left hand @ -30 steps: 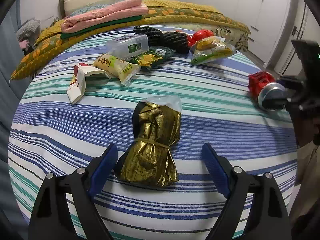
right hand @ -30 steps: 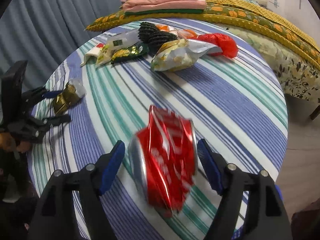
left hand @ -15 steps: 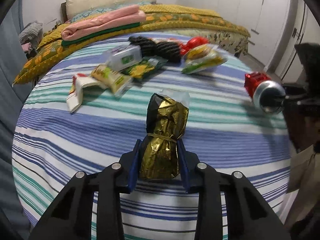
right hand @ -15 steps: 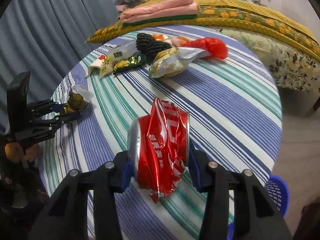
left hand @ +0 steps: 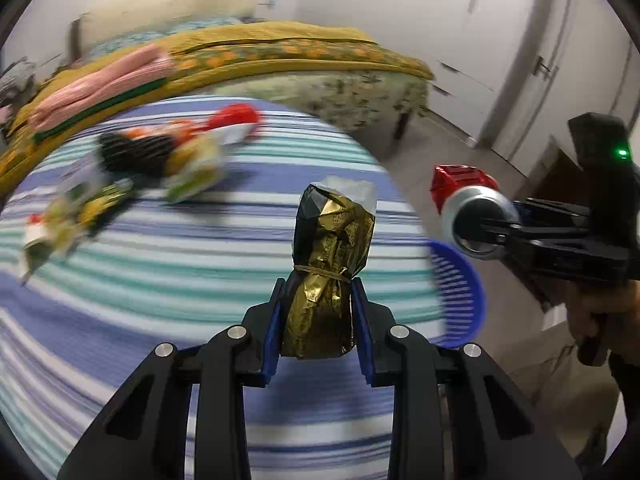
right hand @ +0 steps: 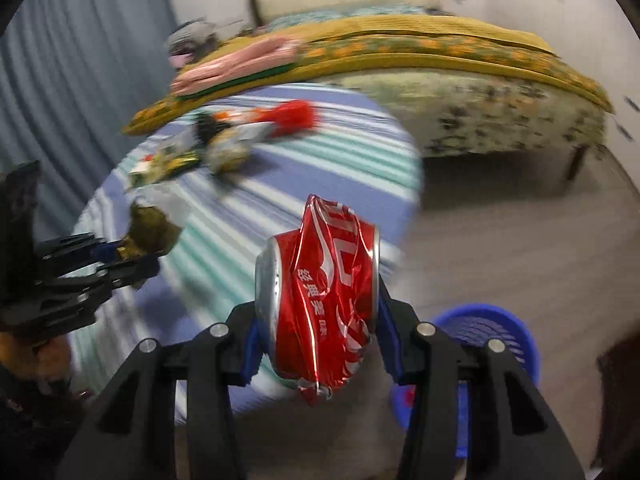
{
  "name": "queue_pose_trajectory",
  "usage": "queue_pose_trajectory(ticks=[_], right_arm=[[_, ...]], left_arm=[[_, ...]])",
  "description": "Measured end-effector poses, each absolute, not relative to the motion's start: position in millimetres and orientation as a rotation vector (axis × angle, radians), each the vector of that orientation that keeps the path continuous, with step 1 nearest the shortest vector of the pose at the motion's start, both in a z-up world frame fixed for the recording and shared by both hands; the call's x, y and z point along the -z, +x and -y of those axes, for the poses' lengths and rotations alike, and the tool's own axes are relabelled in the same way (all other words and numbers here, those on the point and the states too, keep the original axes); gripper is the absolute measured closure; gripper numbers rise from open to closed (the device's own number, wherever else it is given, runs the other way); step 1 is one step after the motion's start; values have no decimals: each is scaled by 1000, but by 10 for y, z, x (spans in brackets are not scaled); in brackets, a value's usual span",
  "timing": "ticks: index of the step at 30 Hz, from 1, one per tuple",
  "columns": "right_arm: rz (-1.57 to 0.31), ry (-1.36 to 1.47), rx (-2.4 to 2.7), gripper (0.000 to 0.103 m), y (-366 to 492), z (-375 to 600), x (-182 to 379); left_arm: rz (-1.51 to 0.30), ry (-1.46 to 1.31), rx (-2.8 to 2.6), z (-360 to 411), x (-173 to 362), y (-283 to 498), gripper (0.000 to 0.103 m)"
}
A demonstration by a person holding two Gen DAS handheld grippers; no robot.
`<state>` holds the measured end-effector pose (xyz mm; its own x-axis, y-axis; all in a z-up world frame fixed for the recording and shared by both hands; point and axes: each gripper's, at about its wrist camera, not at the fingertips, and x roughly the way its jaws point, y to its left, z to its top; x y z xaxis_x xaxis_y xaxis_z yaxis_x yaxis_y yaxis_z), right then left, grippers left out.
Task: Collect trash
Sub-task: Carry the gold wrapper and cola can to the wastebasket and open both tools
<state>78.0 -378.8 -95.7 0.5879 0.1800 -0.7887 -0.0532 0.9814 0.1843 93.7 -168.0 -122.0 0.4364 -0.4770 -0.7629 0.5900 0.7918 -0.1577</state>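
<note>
Striped tablecloth (left hand: 168,280) sits under my left claw, bare floor under the right.

Left gripper (left hand: 318,320) is clamped on the gold foil packet (left hand: 330,264), clear of the cloth; its long axis runs straight out along my fingers, clear crimped end pointing away.

Right gripper (right hand: 318,340) is clamped on the crushed red can (right hand: 324,296), held over the floor past the table edge; its long axis lies across the jaws, silver end on the left.

Blue basket (right hand: 486,332) is just beyond the can and lower, with something red already inside, hard to identify.

Progress: two pieces picked, neither dropped. Further back, the blurred wrapper pile (left hand: 160,168) remains, so I judge most of the job is left.
</note>
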Motion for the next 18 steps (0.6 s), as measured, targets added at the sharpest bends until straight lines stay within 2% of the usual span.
queue_pose_trajectory(ticks=[9, 18], right_arm=[[-1005, 158, 80, 57, 515, 4789, 1353], [-1056, 253, 181, 57, 316, 5371, 1808]], left_arm=[[-943, 193, 830, 2978, 1290, 610, 72], [-1058, 230, 865, 3804, 1920, 616, 69]])
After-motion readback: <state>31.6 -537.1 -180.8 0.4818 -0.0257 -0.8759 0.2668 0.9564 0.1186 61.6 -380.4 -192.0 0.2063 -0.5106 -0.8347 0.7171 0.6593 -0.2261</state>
